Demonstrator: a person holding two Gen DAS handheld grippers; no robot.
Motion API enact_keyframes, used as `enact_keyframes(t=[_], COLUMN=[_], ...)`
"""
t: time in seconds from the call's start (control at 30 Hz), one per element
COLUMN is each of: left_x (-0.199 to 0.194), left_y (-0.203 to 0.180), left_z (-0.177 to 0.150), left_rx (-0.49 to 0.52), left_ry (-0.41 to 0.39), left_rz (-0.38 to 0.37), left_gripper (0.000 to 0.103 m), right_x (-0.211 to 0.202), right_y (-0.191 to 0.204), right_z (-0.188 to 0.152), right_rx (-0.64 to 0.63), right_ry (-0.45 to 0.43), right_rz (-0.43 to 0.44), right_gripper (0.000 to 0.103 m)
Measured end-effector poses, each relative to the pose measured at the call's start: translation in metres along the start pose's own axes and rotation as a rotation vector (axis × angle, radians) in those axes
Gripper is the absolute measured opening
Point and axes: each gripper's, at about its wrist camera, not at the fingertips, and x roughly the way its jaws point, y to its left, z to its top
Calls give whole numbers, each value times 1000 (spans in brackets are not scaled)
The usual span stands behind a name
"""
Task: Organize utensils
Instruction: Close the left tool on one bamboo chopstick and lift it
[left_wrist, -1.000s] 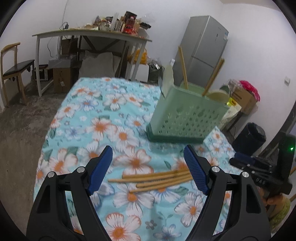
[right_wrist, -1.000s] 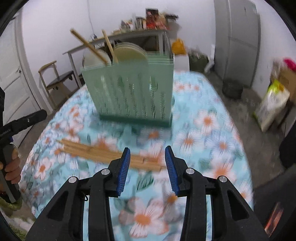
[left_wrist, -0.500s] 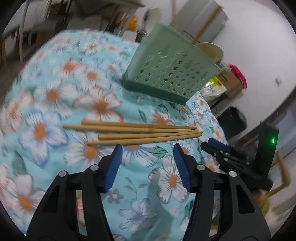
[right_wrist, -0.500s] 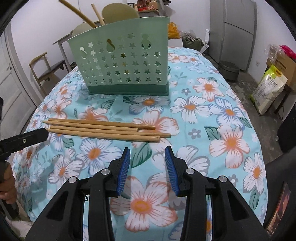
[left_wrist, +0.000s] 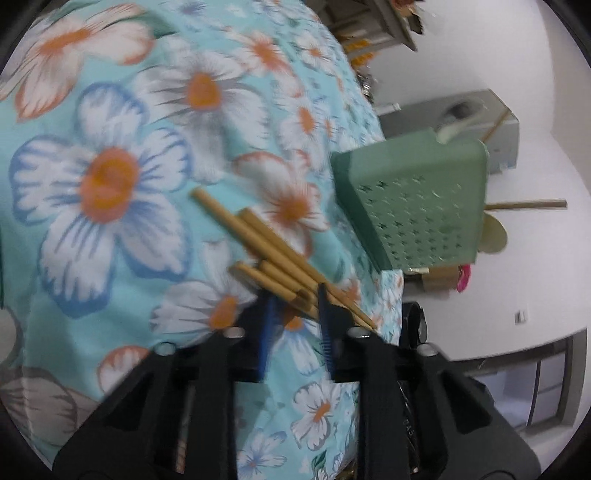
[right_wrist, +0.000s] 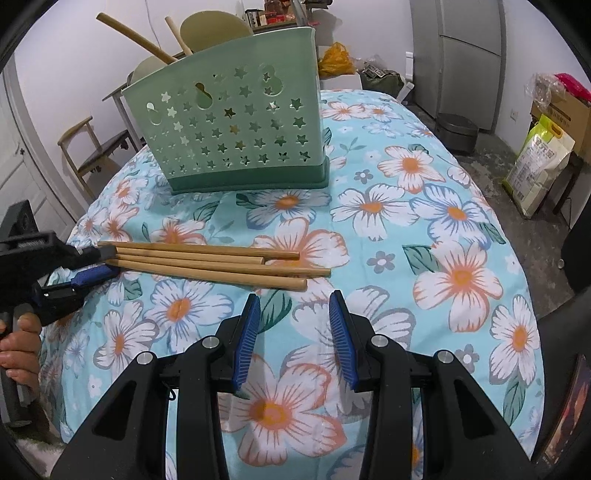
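Several wooden chopsticks (right_wrist: 207, 260) lie side by side on the flowered tablecloth (right_wrist: 388, 206), in front of the green utensil holder (right_wrist: 236, 125) with star holes. My left gripper (right_wrist: 99, 264) comes in from the left, rolled on its side. Its jaws are closing around the chopsticks' thin ends, one finger above them and one below. In the left wrist view those chopsticks (left_wrist: 258, 240) run between the jaws of the left gripper (left_wrist: 295, 295), with the holder (left_wrist: 417, 199) beyond. My right gripper (right_wrist: 293, 299) hovers open and empty just in front of the chopsticks' thick ends.
The holder contains wooden-handled utensils (right_wrist: 136, 37) and pale round spoon heads. A hand (right_wrist: 18, 339) grips the left tool's handle. Around the table stand a grey fridge (right_wrist: 469, 55), a dark bin (right_wrist: 458, 136), a yellow sack (right_wrist: 539, 162) and a wooden chair (right_wrist: 92, 151).
My left gripper dropped to the table, rolled onto its side and narrowed from wide open around the chopsticks' ends. My right gripper came down a little and then held still, its opening unchanged.
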Motion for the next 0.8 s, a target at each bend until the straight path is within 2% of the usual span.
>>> enact_keyframes(t=[0.17, 0.27, 0.43, 0.57, 0.6, 0.73, 0.8], left_x=[-6, -8, -35, -48, -48, -44, -40], left_y=[7, 5, 11, 29, 33, 36, 35], left_z=[1, 0, -2, 3, 4, 8, 9], left_rx=[-49, -44, -49, -146, -176, -240, -263], left_ry=[-8, -15, -48, -50, -40, -18, -12], left_rz=[-29, -24, 3, -25, -40, -71, -68], left_gripper=[13, 12, 12, 9, 10, 27, 29], right_x=[-2, -5, -9, -8, -7, -7, -7], right_y=[-2, -3, -5, -5, -5, -1, 0], right_z=[-1, -2, -2, -1, -1, -1, -1], right_rx=[8, 12, 13, 21, 20, 11, 7], right_ry=[-4, -11, -19, -18, -17, -17, -18], right_rz=[4, 5, 3, 12, 14, 20, 19], right_gripper=[38, 38, 38, 38, 38, 38, 38])
